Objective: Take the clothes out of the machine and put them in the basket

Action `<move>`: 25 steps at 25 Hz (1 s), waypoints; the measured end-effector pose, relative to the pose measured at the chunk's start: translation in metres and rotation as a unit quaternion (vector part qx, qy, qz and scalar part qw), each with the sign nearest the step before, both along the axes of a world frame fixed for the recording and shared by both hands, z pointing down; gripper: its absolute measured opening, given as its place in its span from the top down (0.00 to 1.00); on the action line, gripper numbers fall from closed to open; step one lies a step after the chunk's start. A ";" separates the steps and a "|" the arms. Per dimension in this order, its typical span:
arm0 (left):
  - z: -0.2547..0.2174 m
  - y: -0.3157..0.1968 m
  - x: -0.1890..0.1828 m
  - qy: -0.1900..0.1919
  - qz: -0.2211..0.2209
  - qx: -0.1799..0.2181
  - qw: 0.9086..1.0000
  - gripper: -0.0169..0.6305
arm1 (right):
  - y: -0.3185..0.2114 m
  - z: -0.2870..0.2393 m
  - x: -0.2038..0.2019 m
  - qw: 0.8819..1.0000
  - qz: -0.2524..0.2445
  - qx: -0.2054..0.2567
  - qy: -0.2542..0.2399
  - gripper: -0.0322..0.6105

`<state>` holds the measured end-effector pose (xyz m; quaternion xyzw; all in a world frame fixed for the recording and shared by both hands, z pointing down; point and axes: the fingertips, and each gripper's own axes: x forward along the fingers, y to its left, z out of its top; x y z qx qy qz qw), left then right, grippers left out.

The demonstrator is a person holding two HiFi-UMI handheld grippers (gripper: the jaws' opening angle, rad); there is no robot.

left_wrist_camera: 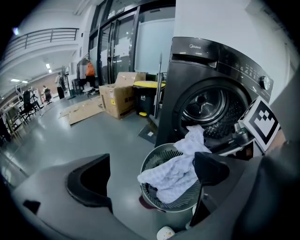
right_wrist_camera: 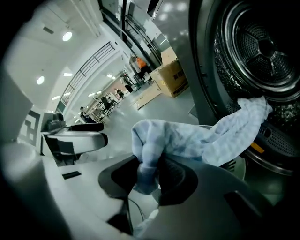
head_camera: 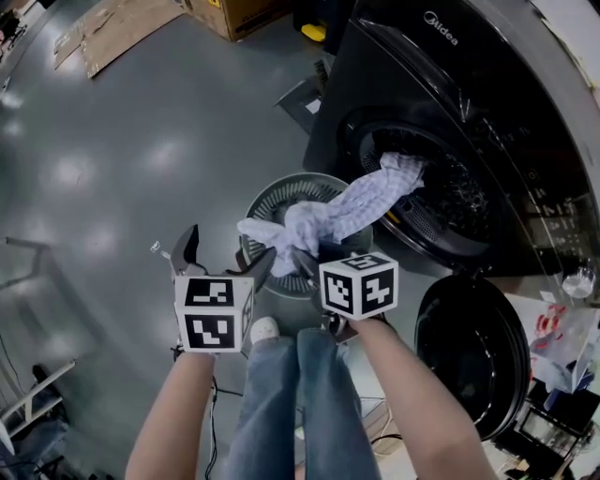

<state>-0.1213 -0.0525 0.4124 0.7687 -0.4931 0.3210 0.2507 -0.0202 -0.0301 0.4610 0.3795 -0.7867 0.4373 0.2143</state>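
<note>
A light blue checked cloth (head_camera: 361, 202) stretches from the drum opening (head_camera: 450, 187) of the dark washing machine (head_camera: 422, 75) down over the round grey basket (head_camera: 281, 192). My right gripper (head_camera: 307, 261) is shut on the cloth's near end above the basket; in the right gripper view the fabric (right_wrist_camera: 211, 138) is bunched between the pads of that gripper (right_wrist_camera: 149, 173). The other end still lies on the drum lip. My left gripper (head_camera: 225, 253) stands open beside the basket's left rim, holding nothing. In the left gripper view the cloth (left_wrist_camera: 176, 171) drapes over the basket (left_wrist_camera: 161, 154), with a dark garment (left_wrist_camera: 152, 193) inside it.
The machine's round door (head_camera: 473, 352) hangs open at the lower right. The person's jeans-clad legs (head_camera: 291, 403) and a shoe (head_camera: 264, 328) are just behind the basket. Cardboard boxes (head_camera: 234, 14) and flattened cardboard (head_camera: 117, 28) lie far off on the grey floor. Clutter (head_camera: 562, 347) sits at right.
</note>
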 end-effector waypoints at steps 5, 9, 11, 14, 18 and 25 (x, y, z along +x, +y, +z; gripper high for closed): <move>0.012 0.005 0.006 0.004 -0.001 -0.011 1.000 0.10 | 0.006 0.031 0.018 0.998 -0.005 -0.010 0.057 0.26; 0.027 0.005 0.011 0.005 -0.005 -0.018 1.000 0.10 | 0.004 0.046 0.042 0.997 0.010 -0.009 0.082 0.26; 0.034 0.005 0.014 0.006 -0.005 -0.021 1.000 0.10 | 0.003 0.051 0.050 0.996 0.008 -0.008 0.086 0.26; 0.046 0.005 0.019 0.006 -0.009 -0.030 0.999 0.10 | 0.001 0.058 0.062 0.996 0.006 -0.006 0.092 0.26; 0.059 0.000 0.028 0.002 -0.011 -0.037 0.999 0.10 | -0.004 0.068 0.080 0.995 0.004 -0.009 0.100 0.26; 0.076 -0.013 0.041 0.001 -0.022 -0.051 0.998 0.10 | -0.045 0.072 0.141 0.978 0.012 0.075 0.192 0.26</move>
